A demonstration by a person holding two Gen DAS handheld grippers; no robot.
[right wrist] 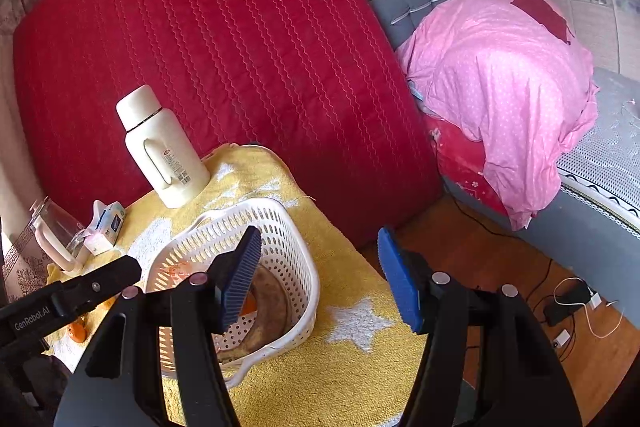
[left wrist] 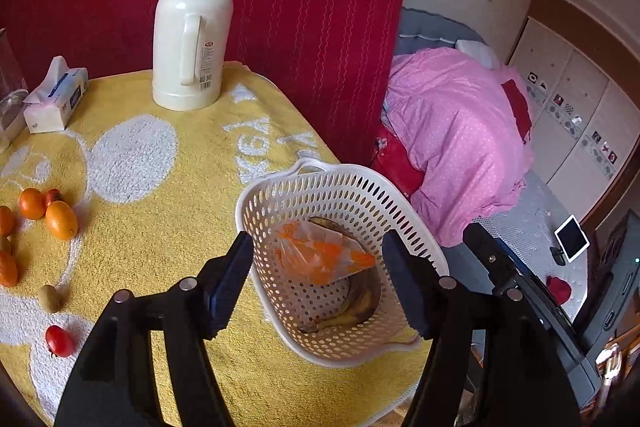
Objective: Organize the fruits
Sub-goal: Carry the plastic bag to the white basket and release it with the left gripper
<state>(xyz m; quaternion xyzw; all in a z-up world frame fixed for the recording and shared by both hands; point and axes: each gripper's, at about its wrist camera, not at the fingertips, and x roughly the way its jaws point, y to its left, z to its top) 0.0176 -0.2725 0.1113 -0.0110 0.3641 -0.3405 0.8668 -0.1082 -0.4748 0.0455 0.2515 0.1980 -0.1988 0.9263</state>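
Note:
A white perforated basket (left wrist: pixel 280 183) stands at the right end of the yellow-towelled table. In it a clear bag with orange pieces (left wrist: pixel 320 255) lies on a browned banana (left wrist: pixel 360 307). My left gripper (left wrist: pixel 316 243) hovers open over the basket, its pads apart from the bag. Loose fruit lies at the left: oranges (left wrist: pixel 60 219), a kiwi (left wrist: pixel 49 298) and a red tomato (left wrist: pixel 59 341). In the right wrist view my right gripper (right wrist: pixel 319 233) is open and empty, to the right of the basket (right wrist: pixel 240 205); a finger of the left gripper (right wrist: pixel 120 273) reaches in from the left.
A cream thermos (left wrist: pixel 192 35) stands at the table's back, with a tissue pack (left wrist: pixel 56 99) and a glass jug (right wrist: pixel 56 231) at the far left. The table edge falls just right of the basket. Beyond it are a bed with a pink quilt (right wrist: pixel 500 67) and floor cables (right wrist: pixel 572 303).

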